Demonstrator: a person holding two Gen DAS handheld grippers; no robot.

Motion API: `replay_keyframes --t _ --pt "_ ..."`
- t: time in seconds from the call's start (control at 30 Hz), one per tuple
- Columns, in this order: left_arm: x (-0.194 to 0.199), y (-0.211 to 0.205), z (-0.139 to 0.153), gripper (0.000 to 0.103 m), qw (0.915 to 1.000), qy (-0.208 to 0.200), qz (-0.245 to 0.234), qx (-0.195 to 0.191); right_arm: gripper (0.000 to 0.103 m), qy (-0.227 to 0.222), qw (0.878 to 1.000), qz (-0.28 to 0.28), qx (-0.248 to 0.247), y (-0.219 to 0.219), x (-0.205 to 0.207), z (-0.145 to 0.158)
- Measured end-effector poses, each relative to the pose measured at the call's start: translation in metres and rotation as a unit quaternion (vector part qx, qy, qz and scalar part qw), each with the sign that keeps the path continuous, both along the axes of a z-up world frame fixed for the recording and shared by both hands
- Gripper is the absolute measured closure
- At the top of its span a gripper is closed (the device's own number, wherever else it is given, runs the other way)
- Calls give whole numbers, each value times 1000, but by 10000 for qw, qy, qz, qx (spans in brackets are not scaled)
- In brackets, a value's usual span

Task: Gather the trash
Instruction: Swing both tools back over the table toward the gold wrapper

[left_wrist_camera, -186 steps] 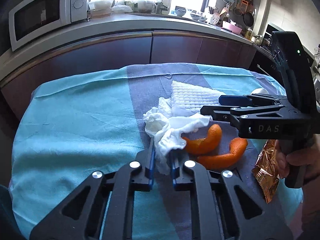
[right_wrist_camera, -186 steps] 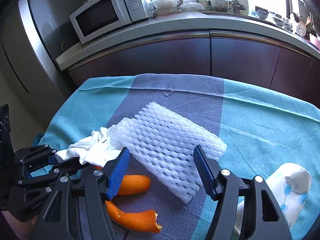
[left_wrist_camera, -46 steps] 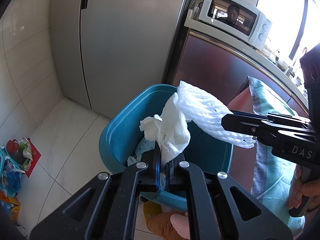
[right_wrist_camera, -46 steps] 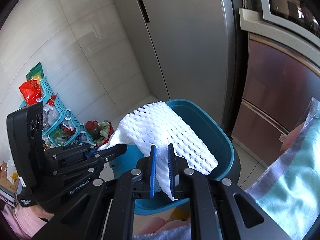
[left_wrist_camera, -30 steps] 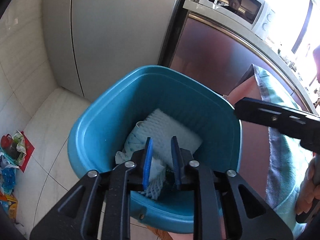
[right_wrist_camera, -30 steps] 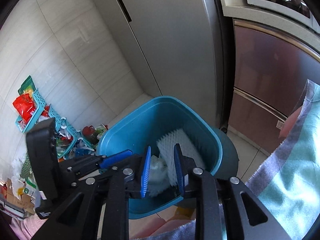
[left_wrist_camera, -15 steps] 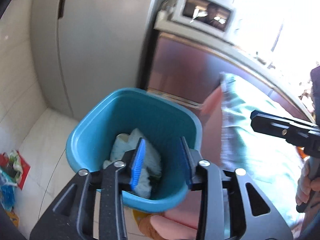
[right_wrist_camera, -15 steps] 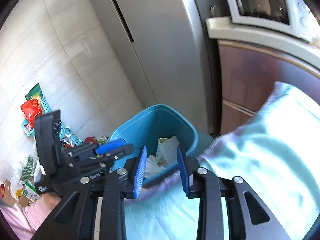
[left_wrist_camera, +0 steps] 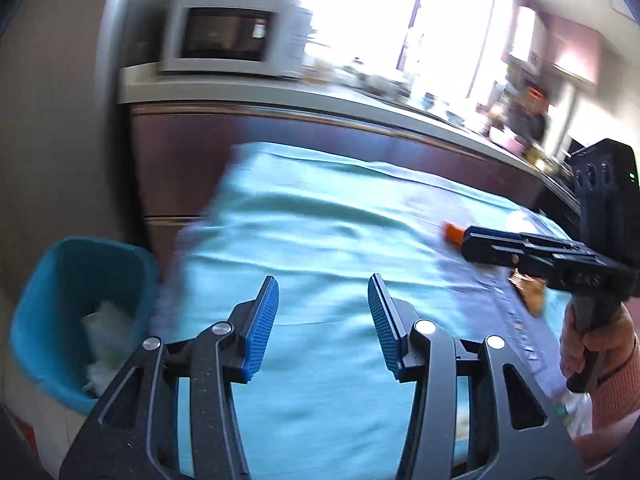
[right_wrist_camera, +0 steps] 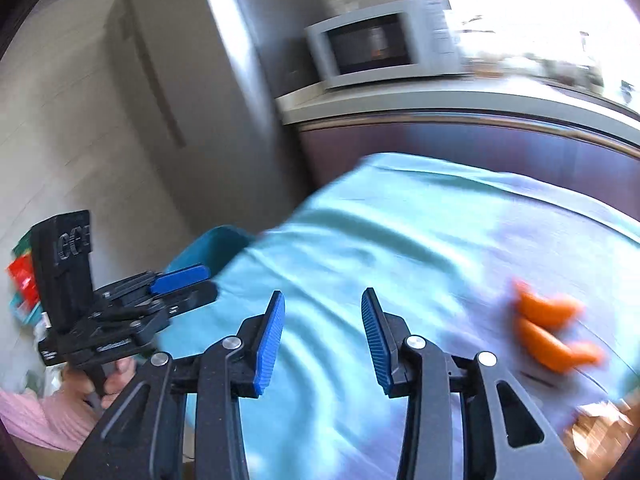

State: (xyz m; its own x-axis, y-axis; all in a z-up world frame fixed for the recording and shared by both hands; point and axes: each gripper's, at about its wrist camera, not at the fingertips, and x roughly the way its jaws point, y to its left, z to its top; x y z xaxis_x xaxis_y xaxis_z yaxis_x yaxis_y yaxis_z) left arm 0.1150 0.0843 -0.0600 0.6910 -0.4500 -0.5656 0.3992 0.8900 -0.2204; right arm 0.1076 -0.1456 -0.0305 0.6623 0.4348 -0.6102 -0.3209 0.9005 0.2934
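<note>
- Left claw (left_wrist_camera: 323, 318) and right claw (right_wrist_camera: 323, 335): jaws just opened, nothing between them, now swung over the turquoise-clothed desk (left_wrist_camera: 320, 232).
- White tissue and foam net (left_wrist_camera: 106, 326) are deposited in the blue plastic bin (left_wrist_camera: 36, 320).
- Orange peel pieces (right_wrist_camera: 548, 330) remain on the desk.

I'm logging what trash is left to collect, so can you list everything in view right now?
orange peels: two, orange, on the tablecloth to the right.
snack wrapper: one, coppery, at the cloth's near right edge.
bin: one, teal, on the floor left of the table, white trash inside.
tablecloth: one, turquoise with a grey band.
microwave: one, white, on the counter.
left claw: open, empty, jaws just opening.
right claw: open, empty, jaws just opening.
</note>
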Motion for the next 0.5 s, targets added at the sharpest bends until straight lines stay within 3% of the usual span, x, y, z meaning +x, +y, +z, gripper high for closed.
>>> replay_keyframes --t 0.23,0.5 --pt "-17 -104 -4 57 9923 167 -1229 45 65 -3 9921 -1251 104 -96 -36 -7" --pt "-32 -188 -16 56 9773 471 -2053 241 65 116 9771 -2055 545 -175 -52 -28"
